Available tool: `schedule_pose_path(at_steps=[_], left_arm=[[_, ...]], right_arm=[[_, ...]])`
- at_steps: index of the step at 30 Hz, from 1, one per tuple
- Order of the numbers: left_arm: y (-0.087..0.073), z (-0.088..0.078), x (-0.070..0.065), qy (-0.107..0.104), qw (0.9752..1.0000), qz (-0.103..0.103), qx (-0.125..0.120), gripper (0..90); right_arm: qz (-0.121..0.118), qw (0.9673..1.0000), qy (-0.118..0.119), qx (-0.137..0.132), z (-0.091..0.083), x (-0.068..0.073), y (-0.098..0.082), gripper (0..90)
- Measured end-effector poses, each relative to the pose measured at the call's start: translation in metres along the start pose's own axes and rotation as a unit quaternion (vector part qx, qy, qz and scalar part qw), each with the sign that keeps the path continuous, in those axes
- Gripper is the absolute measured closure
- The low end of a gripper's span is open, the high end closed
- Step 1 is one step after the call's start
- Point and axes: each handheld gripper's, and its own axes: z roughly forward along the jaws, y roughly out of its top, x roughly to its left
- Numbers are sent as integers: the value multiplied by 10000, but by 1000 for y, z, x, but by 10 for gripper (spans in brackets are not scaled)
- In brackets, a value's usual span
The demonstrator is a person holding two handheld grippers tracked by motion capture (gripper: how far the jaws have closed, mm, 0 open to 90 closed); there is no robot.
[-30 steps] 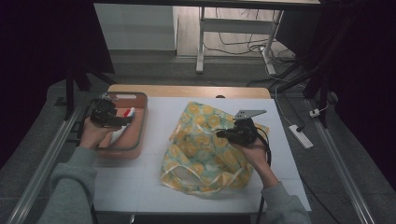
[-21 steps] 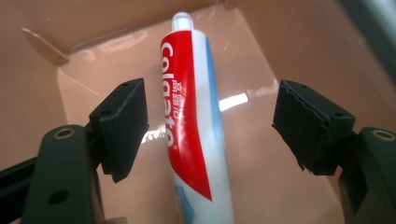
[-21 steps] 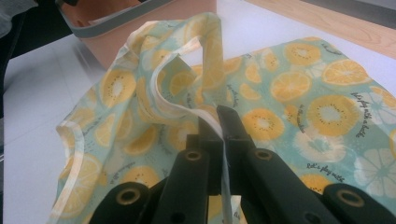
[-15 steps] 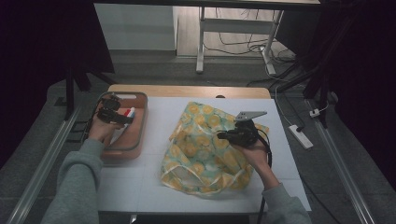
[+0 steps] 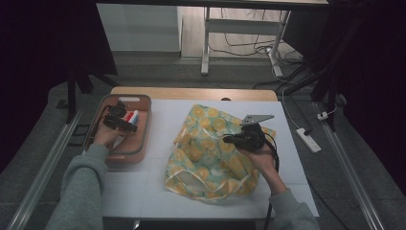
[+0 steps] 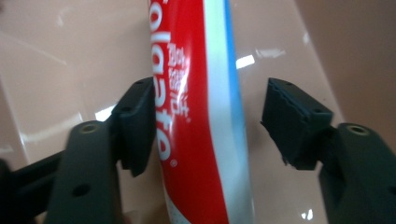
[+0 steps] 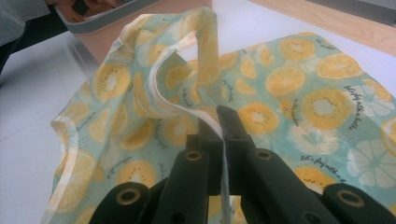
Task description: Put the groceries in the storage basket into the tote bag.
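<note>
A red, white and blue toothpaste tube lies in a pink tray at the table's left. My left gripper reaches down into the tray. Its jaws have just been closing and now straddle the tube: one pad touches the red side, the other stands apart from the blue side. A cloth bag printed with orange slices lies crumpled at the table's middle. My right gripper is shut on the bag's pale hem, lifting a fold of the bag off the table.
A white mat covers the table, with a wooden strip along its far edge. A power strip lies on the floor at the right. Metal rails run along both sides of the table.
My left hand has sunk into the tray and its jaws have narrowed around the toothpaste tube. The right gripper and the bag have kept still.
</note>
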Motion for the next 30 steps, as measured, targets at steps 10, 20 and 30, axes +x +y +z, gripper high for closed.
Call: schedule_pose_path(at_steps=[10, 20, 30], left_arm=[[-1, -4, 7, -250, 9991, -329, 2, 672], [-1, -11, 6, -295, 9987, -325, -246, 720], [-8, -57, 8, -592, 9887, -275, -1350, 721]], right_arm=[[-20, 10000, -25, -10, -1, 0, 0, 895], [-10, 10000, -39, -31, -2, -1, 0, 895], [-16, 10000, -52, -55, -2, -1, 0, 895]])
